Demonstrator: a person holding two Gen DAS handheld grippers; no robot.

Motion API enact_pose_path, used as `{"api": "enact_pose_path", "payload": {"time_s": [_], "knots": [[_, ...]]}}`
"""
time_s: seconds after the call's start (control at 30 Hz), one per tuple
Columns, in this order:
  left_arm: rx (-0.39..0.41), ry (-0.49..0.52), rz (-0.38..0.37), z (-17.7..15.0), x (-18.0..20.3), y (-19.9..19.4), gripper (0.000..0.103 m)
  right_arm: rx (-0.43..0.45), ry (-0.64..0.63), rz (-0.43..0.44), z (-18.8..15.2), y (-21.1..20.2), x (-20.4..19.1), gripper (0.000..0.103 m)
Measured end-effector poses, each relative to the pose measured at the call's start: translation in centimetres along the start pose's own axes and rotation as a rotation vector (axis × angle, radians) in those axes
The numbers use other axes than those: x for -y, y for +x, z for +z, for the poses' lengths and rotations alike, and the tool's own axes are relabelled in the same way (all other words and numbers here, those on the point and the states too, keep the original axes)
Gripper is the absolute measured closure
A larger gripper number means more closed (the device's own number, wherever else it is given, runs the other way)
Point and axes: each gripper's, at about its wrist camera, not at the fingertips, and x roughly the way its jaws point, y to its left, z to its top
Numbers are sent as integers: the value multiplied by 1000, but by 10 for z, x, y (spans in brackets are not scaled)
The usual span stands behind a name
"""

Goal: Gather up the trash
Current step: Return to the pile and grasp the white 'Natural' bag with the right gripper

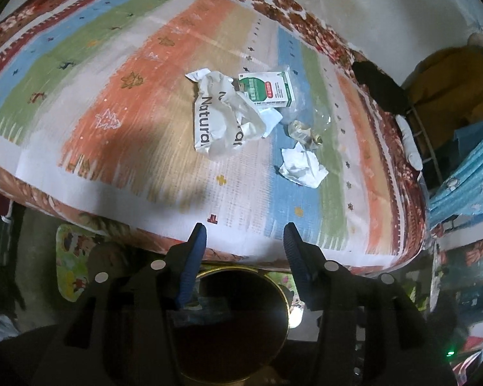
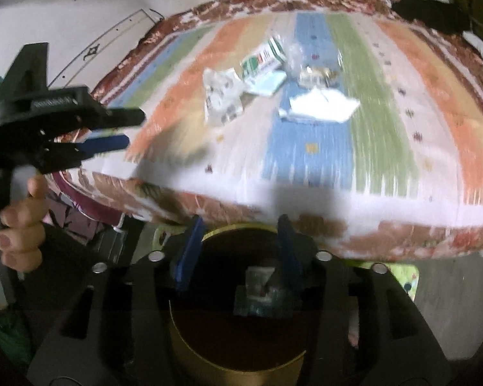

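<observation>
While both claws hang over the dark bin (image 1: 235, 325) at 6 o'clock, the left gripper (image 1: 244, 241) and right gripper (image 2: 240, 234) stand empty and wide apart, because the crumpled paper bag (image 1: 220, 119) and the green carton (image 1: 267, 88) wait on the bed (image 1: 112, 103) at 12 o'clock.

My bed (image 1: 119, 103) wore a striped cover of orange, green, blue and white with a red floral border. Near its middle lay a crumpled white bag (image 1: 220, 117) printed "Natural", touching a green-and-white carton (image 1: 267, 88). Just beside them lay clear plastic wrap (image 1: 309, 115), a small foil wrapper (image 1: 302, 132) and a crumpled white paper (image 1: 302, 167).
</observation>
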Motion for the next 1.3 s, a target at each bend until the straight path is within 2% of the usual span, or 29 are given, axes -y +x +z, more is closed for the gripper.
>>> {"api": "enact_pose_path", "payload": {"time_s": [0.1, 0.27, 0.4, 0.5, 0.67, 0.83, 0.93, 1.03, 1.13, 1.23, 1.3], "knots": [[9, 34, 26, 8, 4, -1, 51, 5, -28, -9, 14, 4, -4, 54], [75, 71, 79, 38, 8, -9, 46, 17, -39, -21, 39, 12, -3, 50], [111, 46, 107, 65, 4, -6, 45, 26, -44, 13, 58, 20, -6, 50], [143, 4, 137, 83, -3, -2, 42, 31, -41, 31, 69, 27, -10, 42], [156, 6, 151, 109, -4, 12, 40, 35, -57, 29, 85, 38, -16, 36], [162, 11, 162, 125, -8, 24, 38, 35, -62, -1, 107, 55, -13, 35], [154, -3, 149, 135, -14, 33, 37, 29, -40, 11, 119, 66, -8, 35], [137, 5, 137, 144, -17, 44, 35, 28, -40, 7, 131, 76, -7, 27], [137, 24, 214, 149, -17, 51, 35, 25, -31, -19, 140, 90, -3, 27], [135, 14, 193, 157, -20, 56, 34, 15, -19, -3, 148, 102, -2, 27], [136, 3, 184, 162, -23, 60, 28, 21, -30, -9, 153, 109, -3, 27]]}}
